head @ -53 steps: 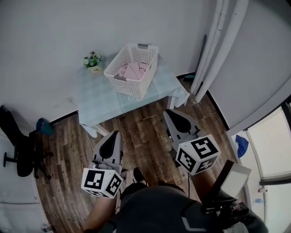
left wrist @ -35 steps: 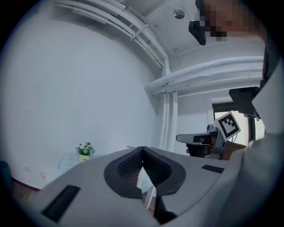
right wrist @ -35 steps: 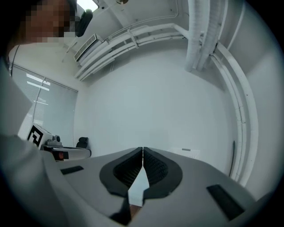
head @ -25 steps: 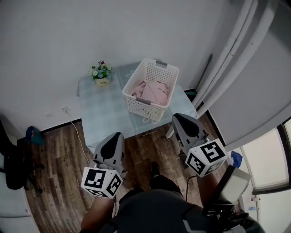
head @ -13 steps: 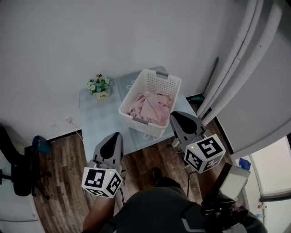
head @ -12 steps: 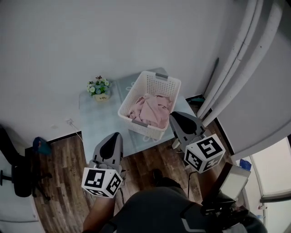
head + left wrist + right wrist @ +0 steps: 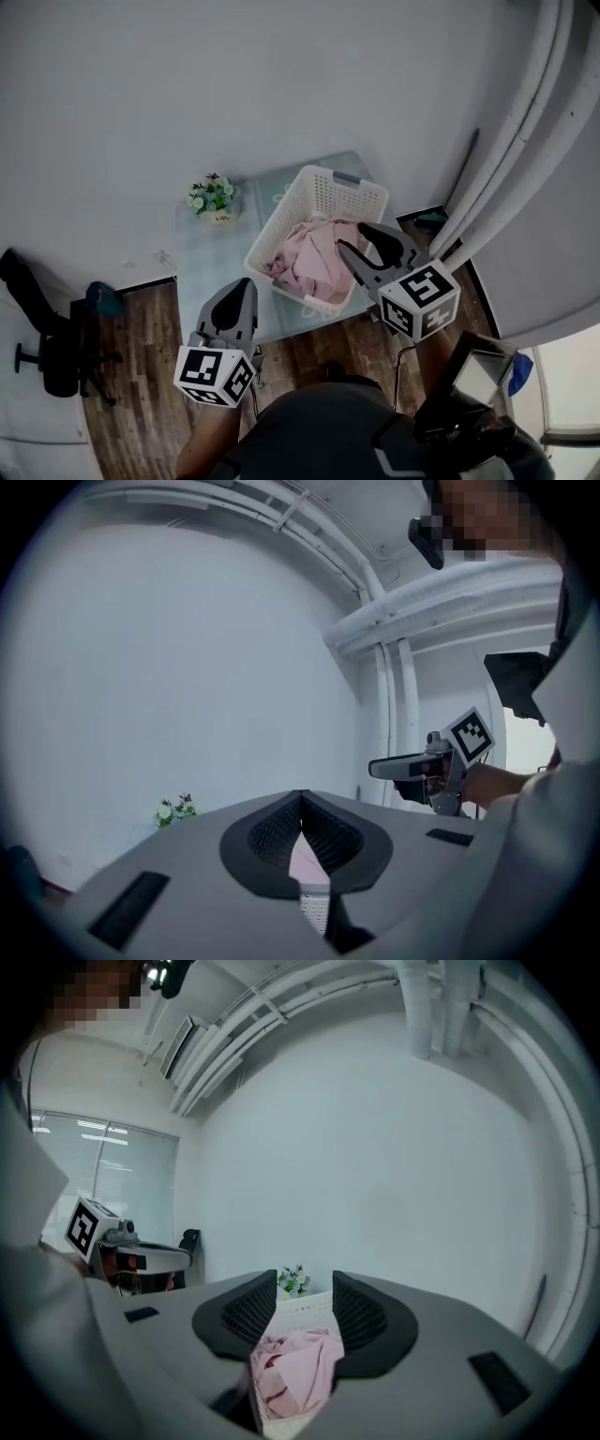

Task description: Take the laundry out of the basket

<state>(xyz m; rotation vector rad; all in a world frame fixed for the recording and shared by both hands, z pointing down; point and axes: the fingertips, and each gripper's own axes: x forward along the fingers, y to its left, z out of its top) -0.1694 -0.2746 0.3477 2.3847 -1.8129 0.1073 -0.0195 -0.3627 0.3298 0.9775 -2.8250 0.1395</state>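
Observation:
A white slatted laundry basket stands on a pale table, with crumpled pink laundry heaped inside. My right gripper hovers at the basket's near right rim, just beside the laundry. Its jaws are opening and nothing is between them. In the right gripper view the pink laundry and the basket show beyond the gap of the right gripper. My left gripper hangs shut over the table's near edge, left of the basket. In the left gripper view the left gripper shows its jaws closed together.
A small pot of flowers sits at the table's far left corner. White curtains or pipes run down the right side. A black office chair stands on the wooden floor at the left. The wall lies just behind the table.
The table and basket have come closer as the person stepped forward. My right gripper has moved up to the basket's rim and its jaws have parted. The left gripper stays shut.

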